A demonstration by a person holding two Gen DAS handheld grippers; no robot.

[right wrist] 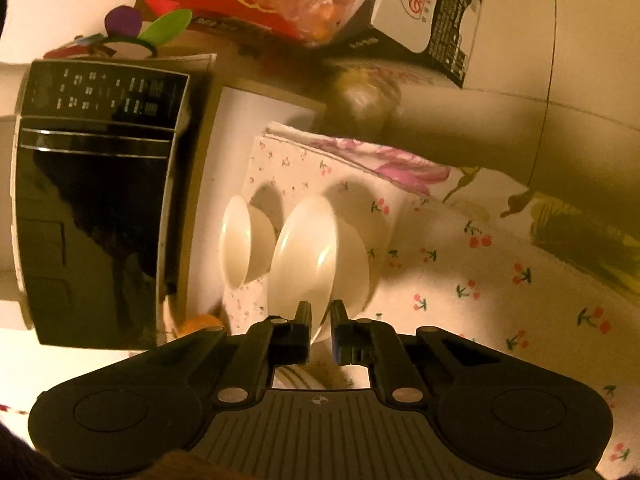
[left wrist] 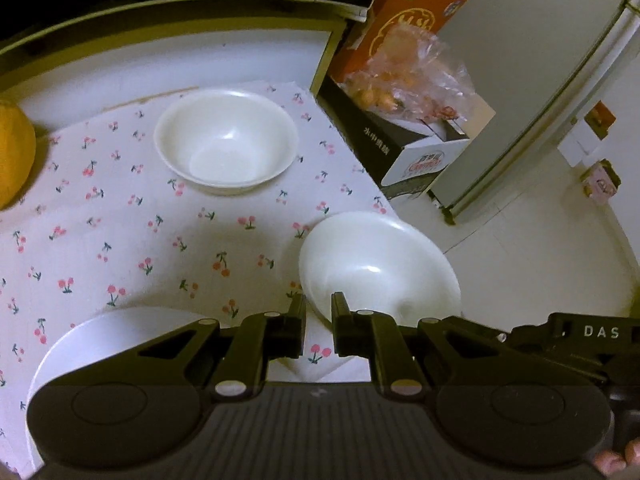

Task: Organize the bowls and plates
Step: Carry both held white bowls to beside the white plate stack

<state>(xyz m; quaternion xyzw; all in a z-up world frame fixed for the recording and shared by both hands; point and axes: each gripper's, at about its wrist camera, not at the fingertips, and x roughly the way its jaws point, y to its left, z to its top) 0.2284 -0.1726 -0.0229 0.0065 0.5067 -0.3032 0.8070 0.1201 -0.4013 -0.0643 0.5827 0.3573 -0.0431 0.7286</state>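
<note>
A white bowl [left wrist: 226, 140] stands upright on the cherry-print tablecloth [left wrist: 120, 240]; it shows again in the right wrist view [right wrist: 244, 240]. A second white bowl [left wrist: 376, 268] is tilted and overhangs the table's right corner. My left gripper [left wrist: 319, 306] is shut with that bowl's near-left rim in the narrow gap between its fingers. My right gripper [right wrist: 321, 308] is shut on the near rim of the same bowl [right wrist: 316, 256]. Its black housing [left wrist: 576, 332] shows at the right of the left wrist view, with its fingertips hidden there.
A white round dish [left wrist: 92, 340] lies under the left gripper. A black microwave [right wrist: 100, 200] stands behind the bowls and an orange fruit [left wrist: 16, 152] at the far left. Printed boxes [left wrist: 420, 12], a bag of fruit [left wrist: 408, 80] and a fridge [left wrist: 560, 80] stand beyond the table's right edge.
</note>
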